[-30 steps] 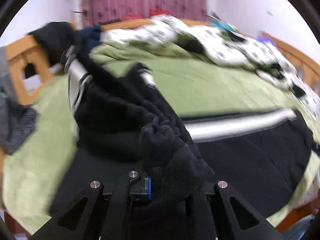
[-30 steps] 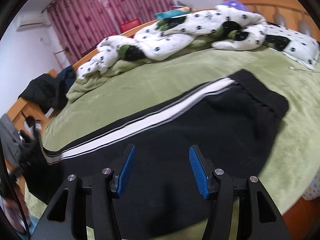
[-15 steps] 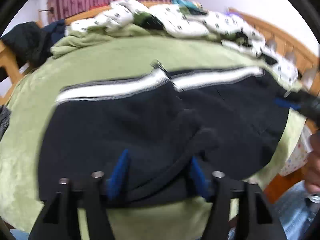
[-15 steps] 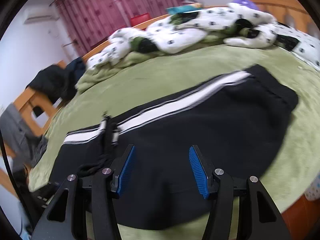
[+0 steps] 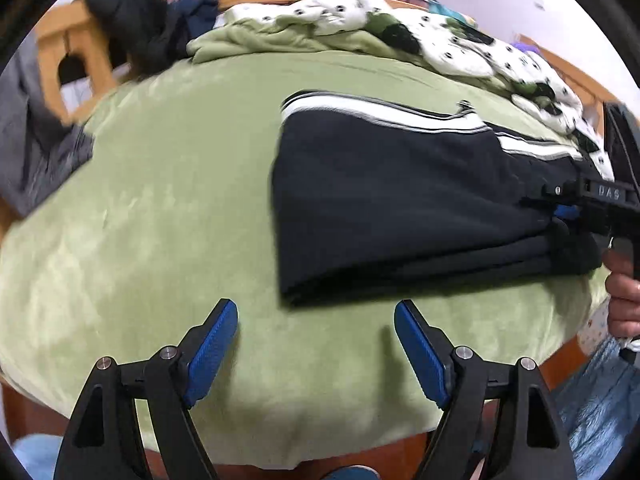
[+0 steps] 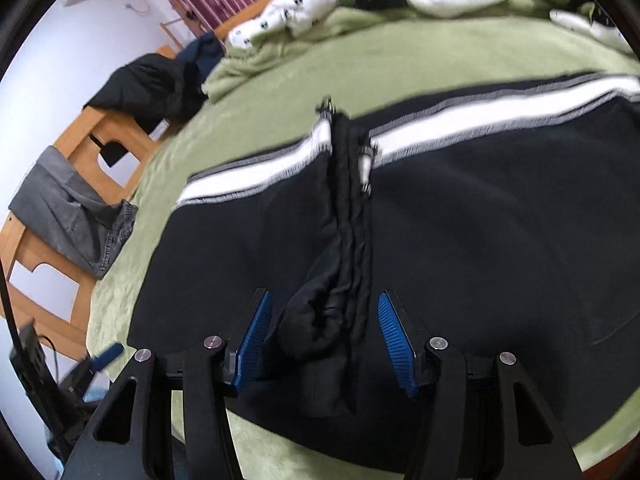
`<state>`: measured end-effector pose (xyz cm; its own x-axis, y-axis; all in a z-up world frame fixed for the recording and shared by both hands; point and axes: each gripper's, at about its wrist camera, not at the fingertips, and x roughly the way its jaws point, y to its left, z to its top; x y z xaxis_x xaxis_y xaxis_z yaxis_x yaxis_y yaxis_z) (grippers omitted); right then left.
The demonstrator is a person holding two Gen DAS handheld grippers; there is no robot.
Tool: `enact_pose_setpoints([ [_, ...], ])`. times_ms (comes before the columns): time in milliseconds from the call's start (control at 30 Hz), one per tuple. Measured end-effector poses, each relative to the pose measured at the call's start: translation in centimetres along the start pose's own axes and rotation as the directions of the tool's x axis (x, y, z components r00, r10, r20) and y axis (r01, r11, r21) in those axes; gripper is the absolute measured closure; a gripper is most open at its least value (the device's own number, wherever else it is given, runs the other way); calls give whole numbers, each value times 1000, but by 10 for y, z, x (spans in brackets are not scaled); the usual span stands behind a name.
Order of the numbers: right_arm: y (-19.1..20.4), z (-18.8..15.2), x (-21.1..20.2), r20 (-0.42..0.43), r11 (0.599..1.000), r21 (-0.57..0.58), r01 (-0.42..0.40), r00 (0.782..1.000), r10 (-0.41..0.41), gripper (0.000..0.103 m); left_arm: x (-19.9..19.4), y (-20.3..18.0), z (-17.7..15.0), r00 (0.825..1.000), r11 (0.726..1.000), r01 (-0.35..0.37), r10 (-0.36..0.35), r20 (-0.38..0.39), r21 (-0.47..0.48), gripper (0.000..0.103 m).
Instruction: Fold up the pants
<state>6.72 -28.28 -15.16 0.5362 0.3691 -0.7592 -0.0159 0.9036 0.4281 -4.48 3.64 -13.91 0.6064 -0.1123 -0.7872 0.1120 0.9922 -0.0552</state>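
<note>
Black pants [image 5: 392,196] with a white side stripe lie folded over on the green bed cover [image 5: 168,208]. In the right wrist view the pants [image 6: 480,248] fill the middle, with a bunched cuff edge [image 6: 340,264] running across the fold. My left gripper [image 5: 316,344] is open and empty, above bare bed just short of the fold's left corner. My right gripper [image 6: 320,340] is open, its blue pads either side of the bunched cuff without closing on it. It also shows at the pants' right end in the left wrist view [image 5: 592,208].
A spotted white quilt [image 5: 440,44] is heaped at the far side. Dark clothes [image 5: 136,32] and grey jeans [image 6: 76,208] hang over the wooden footboard [image 5: 72,64] at the left. The bed's near edge lies just below my left gripper.
My left gripper carried the pant legs over onto the upper part, let go and drew back left, now open. My right gripper moved in over the laid-down cuff.
</note>
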Motion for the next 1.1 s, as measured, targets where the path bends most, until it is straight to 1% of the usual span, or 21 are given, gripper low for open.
enact_pose_setpoints([
  [33,1,-2,4,-4,1000,0,15,1000,-15,53,2,4,-3,1000,1000,-4,4,8,-16,24],
  [67,1,-3,7,-8,1000,-3,18,1000,-18,64,3,9,-3,1000,1000,-5,5,19,-30,24],
  [133,1,-5,9,-10,1000,-6,30,999,-30,64,4,16,-5,999,998,12,-9,42,-66,25],
  [200,1,-5,10,-9,1000,2,24,1000,-24,62,15,20,4,999,994,37,-33,39,-102,25],
  [267,-1,-5,12,-8,1000,18,19,1000,-19,61,29,19,11,999,994,34,-32,23,-108,25],
  [367,0,-3,18,0,1000,21,24,1000,-24,60,37,7,20,998,995,26,-20,59,-97,25],
  [433,2,-2,21,13,999,23,32,999,-32,60,42,-1,23,998,996,16,-10,68,-85,25],
  [500,5,-2,22,23,999,25,42,999,-43,62,47,-9,21,996,996,-7,14,84,-86,25],
  [567,4,-1,21,26,999,41,33,999,-34,70,46,-14,20,992,994,-33,45,120,-101,25],
  [600,4,0,20,27,998,49,25,999,-27,71,44,-17,19,989,993,-42,57,136,-107,30],
  [633,3,0,19,30,998,56,18,999,-19,74,41,-20,18,986,994,-43,58,156,-97,44],
  [667,2,1,18,32,998,61,9,999,-11,75,36,-22,17,981,995,-56,69,179,-78,51],
  [700,0,1,16,34,998,66,-1,999,-1,76,32,-23,17,978,995,-79,90,187,-68,54],
  [733,-2,1,13,39,998,70,-9,999,6,78,26,-21,14,972,991,-116,128,198,-72,54],
  [767,-4,1,10,47,997,75,-21,999,17,79,19,-15,10,966,986,-138,156,208,-98,54],
  [800,-5,1,6,57,996,81,-34,998,30,80,14,-7,7,964,982,-140,163,208,-124,54],
  [833,-6,1,4,63,996,83,-44,997,39,81,8,5,3,967,978,-128,159,197,-164,54],
  [900,-7,0,0,66,996,73,-58,996,53,81,4,28,-3,984,972,-40,78,160,-230,54],
  [933,-7,-1,0,64,996,68,-54,997,49,81,4,33,-5,988,970,-17,53,145,-243,54],
  [1000,-5,-1,1,58,998,56,-36,998,32,81,1,35,-10,987,972,-10,47,152,-236,56],
  [1100,-7,-1,3,48,996,72,-44,998,41,81,0,24,-7,986,986,28,0,168,-163,56],
])
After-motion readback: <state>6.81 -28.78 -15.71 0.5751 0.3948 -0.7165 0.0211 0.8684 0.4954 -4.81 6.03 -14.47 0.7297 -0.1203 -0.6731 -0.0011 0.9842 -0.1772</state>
